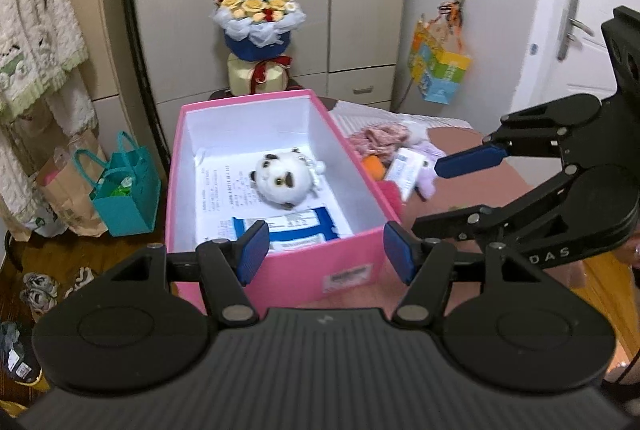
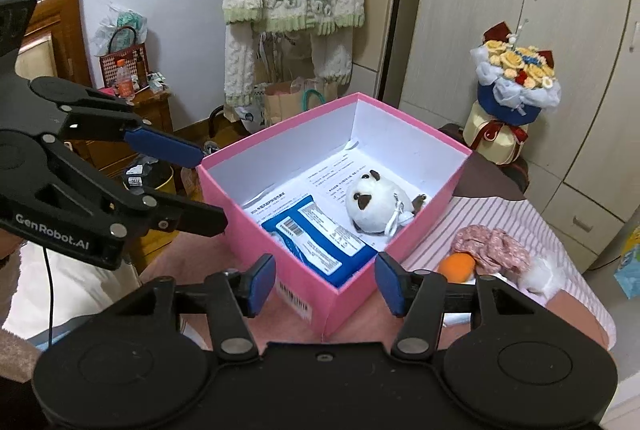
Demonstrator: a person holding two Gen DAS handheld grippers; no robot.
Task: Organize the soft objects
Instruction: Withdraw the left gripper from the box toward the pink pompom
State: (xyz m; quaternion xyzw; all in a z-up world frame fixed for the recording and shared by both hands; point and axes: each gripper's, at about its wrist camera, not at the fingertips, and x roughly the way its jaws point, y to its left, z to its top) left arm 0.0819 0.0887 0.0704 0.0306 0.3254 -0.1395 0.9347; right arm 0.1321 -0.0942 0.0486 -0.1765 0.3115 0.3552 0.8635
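White panda plush [image 1: 283, 183] lies inside the pink box [image 1: 352, 258].

Pink-covered bed [image 2: 500, 186]; pink box [image 2: 280, 230], floral cloth [image 2: 492, 242], orange plush [image 2: 456, 265] on it

Box on bed, toys in it and beside it.

Box [image 2: 280, 242] sits on the bed [image 2: 500, 214]. In it: papers [image 2: 320, 182] on the floor, pouch [image 2: 320, 238] on top of them at the near end, plush [image 2: 372, 206] just behind the pouch. Right of the box, on the bed, a pile close to its wall: cloth [image 2: 492, 242], ball [image 2: 456, 264] in front of the cloth and touching it, fluffy toy [image 2: 540, 276] right of both. Bouquet [image 2: 512, 86] stands behind the box, cabinets [image 2: 520, 10] behind that. Bags [image 1: 120, 190] on the floor left of the box. Left gripper [image 1: 320, 256] is at the box's near wall, right gripper [image 2: 326, 284] at its near corner.
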